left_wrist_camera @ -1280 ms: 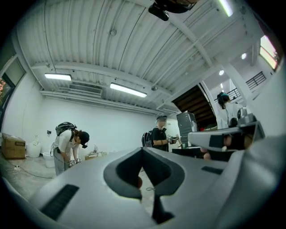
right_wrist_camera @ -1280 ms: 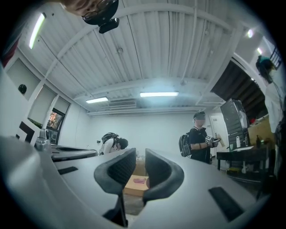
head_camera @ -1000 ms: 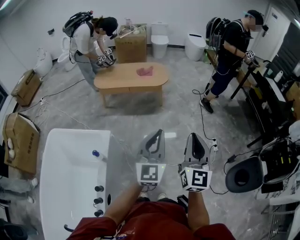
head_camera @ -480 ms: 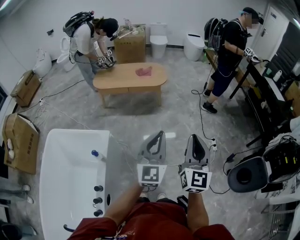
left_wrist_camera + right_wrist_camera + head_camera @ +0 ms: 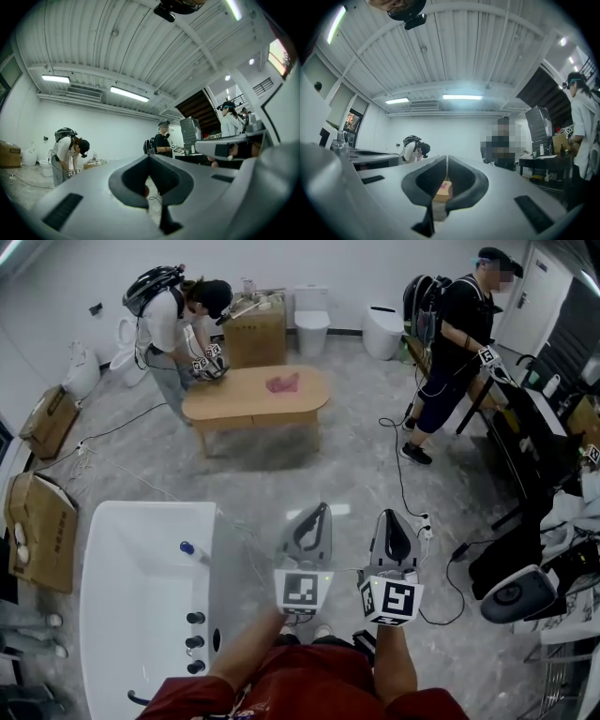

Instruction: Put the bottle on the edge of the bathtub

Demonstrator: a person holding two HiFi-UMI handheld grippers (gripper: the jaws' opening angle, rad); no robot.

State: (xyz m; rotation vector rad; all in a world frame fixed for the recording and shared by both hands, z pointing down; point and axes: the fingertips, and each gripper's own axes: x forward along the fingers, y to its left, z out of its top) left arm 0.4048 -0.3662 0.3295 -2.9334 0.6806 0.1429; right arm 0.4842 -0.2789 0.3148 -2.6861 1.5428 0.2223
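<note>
Bottle [image 5: 190,549] in bathtub [image 5: 155,509]: small, blue-capped, probably light and slippery; grip mid-body | left gripper [image 5: 317,512], right gripper [image 5: 388,517]: jaws pressed together, empty

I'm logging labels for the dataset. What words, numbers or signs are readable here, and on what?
No text can be read.
The left gripper's cube and right gripper's cube: black-and-white square patterns, no letters.
The cardboard box by the far wall: any print is too small to read.
</note>
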